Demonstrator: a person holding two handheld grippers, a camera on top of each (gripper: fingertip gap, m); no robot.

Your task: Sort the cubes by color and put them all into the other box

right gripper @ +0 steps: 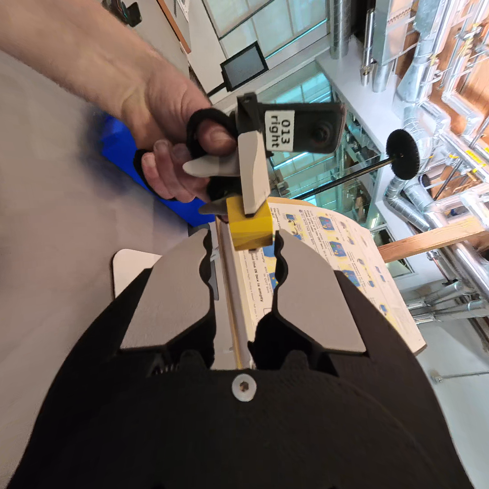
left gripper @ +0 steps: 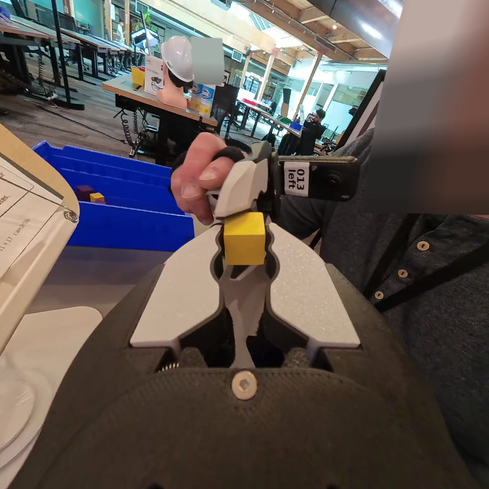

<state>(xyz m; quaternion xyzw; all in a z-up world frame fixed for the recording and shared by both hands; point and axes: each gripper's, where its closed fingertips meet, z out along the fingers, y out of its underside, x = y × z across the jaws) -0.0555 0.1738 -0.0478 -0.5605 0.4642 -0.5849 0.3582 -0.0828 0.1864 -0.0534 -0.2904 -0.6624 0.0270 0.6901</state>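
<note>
A grey table point(left gripper: 87, 267) is seen below and left of the left hand-held gripper point(left gripper: 244, 238). A blue box point(left gripper: 127, 227) is set on it beyond the fingertips; a white flat pad point(left gripper: 53, 338) lies beside them.

Daylight is pouring through tall windows point(left gripper: 304, 87) into an open workshop. Long desks point(left gripper: 87, 47) are standing in rows on a dark floor point(left gripper: 39, 124), wooden ceiling beams point(left gripper: 317, 18) are running overhead, and silver ducts point(right gripper: 423, 132) are lining the ceiling.
</note>
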